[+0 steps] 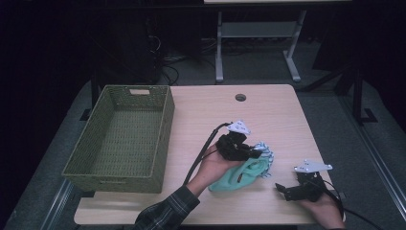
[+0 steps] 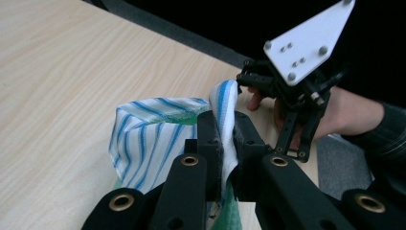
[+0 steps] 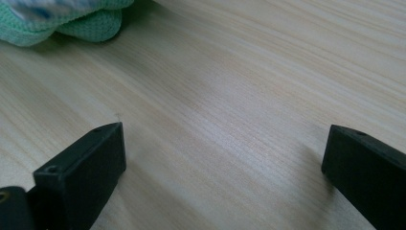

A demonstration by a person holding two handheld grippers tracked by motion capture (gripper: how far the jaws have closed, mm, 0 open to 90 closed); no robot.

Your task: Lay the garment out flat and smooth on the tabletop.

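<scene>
Sitting at the table's (image 1: pixel 268 115) far left, the woven basket (image 1: pixel 119 139) lies well apart from the work; right of it, near the table's middle, the left gripper (image 1: pixel 256 153) has its jaws pinched tight on a fold of the blue-striped white cloth (image 2: pixel 153 139), the fabric squeezed between the fingers (image 2: pixel 210 139) in the left gripper view; the green cloth (image 1: pixel 239 177) is bunched beneath it, touching the tabletop; further right, near the front edge, the right gripper (image 1: pixel 282 189) rests with jaws spread wide over bare wood, holding nothing, the green cloth just beside its tips.
</scene>
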